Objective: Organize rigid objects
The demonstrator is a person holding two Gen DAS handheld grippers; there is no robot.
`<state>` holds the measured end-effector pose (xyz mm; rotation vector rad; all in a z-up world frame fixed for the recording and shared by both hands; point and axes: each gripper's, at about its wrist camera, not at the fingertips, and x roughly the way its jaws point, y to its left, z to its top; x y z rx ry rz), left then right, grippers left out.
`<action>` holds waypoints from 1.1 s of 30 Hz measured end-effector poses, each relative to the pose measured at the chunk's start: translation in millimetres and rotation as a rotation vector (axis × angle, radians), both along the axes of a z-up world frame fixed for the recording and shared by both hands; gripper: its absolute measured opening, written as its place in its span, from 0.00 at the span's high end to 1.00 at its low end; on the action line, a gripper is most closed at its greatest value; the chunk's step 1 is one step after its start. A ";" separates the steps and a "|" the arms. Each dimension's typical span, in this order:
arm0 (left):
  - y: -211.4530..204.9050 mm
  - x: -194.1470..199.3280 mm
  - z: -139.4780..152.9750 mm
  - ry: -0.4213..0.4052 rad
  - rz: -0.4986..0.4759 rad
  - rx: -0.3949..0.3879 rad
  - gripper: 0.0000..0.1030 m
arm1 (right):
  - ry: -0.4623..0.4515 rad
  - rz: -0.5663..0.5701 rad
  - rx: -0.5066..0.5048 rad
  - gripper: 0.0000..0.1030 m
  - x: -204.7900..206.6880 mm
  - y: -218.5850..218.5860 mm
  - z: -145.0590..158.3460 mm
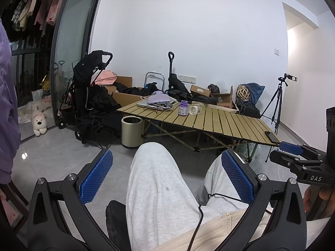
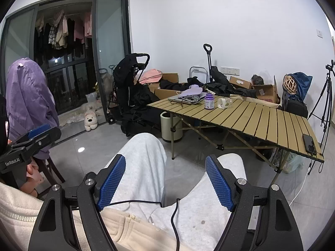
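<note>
A slatted folding table (image 1: pixel 222 123) (image 2: pixel 261 117) stands ahead of the person's knees. At its far end are a purple bottle (image 1: pixel 183 108) (image 2: pixel 209 101), a clear glass mug (image 1: pixel 195 109) (image 2: pixel 225 102) and a laptop (image 1: pixel 146 104) (image 2: pixel 178 98) with a lilac item and cables lying on it. A black phone (image 1: pixel 271 136) (image 2: pixel 309 143) lies at the near right corner. My left gripper (image 1: pixel 167 175) and right gripper (image 2: pixel 166 181) hover over the person's lap, well short of the table. Both are open and hold nothing.
A cream waste bin (image 1: pixel 132 131) (image 2: pixel 170 125) stands by the table's left legs. Behind it are a black stroller (image 1: pixel 88 96), cardboard boxes and dark clothes. A tripod (image 1: pixel 276 104) stands at the right. A purple jacket (image 2: pixel 27 92) hangs over a chair at left.
</note>
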<state>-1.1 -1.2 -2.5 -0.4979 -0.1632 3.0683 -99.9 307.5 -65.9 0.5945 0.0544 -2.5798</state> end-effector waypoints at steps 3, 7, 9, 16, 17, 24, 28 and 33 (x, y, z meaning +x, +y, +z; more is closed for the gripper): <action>0.4 0.5 -0.8 0.001 0.001 -0.001 0.00 | -0.002 0.001 0.001 0.19 -0.4 0.1 0.0; 0.4 0.3 -0.1 -0.001 0.001 -0.001 0.00 | -0.005 0.002 0.001 0.19 -1.1 0.9 0.7; 0.3 0.3 0.0 -0.001 0.001 -0.001 0.00 | -0.004 0.002 0.001 0.19 -1.2 0.9 0.9; 0.4 0.4 -0.4 -0.001 0.000 -0.001 0.00 | -0.007 -0.001 -0.002 0.19 -1.2 1.2 -0.4; 0.4 0.4 -0.3 -0.001 0.000 -0.001 0.00 | -0.008 -0.002 -0.003 0.19 -1.3 1.4 -0.5; 1.4 0.6 -2.3 -0.001 -0.008 -0.006 0.00 | -0.014 -0.002 -0.004 0.19 -2.4 1.8 -1.1; 3.5 -11.3 -4.0 -0.024 -0.020 -0.016 0.00 | -0.041 0.010 -0.018 0.19 -6.5 1.6 -4.2; 14.0 -57.8 -1.9 -0.013 -0.044 -0.127 0.00 | -0.107 0.049 -0.051 0.19 -33.8 -0.2 -5.7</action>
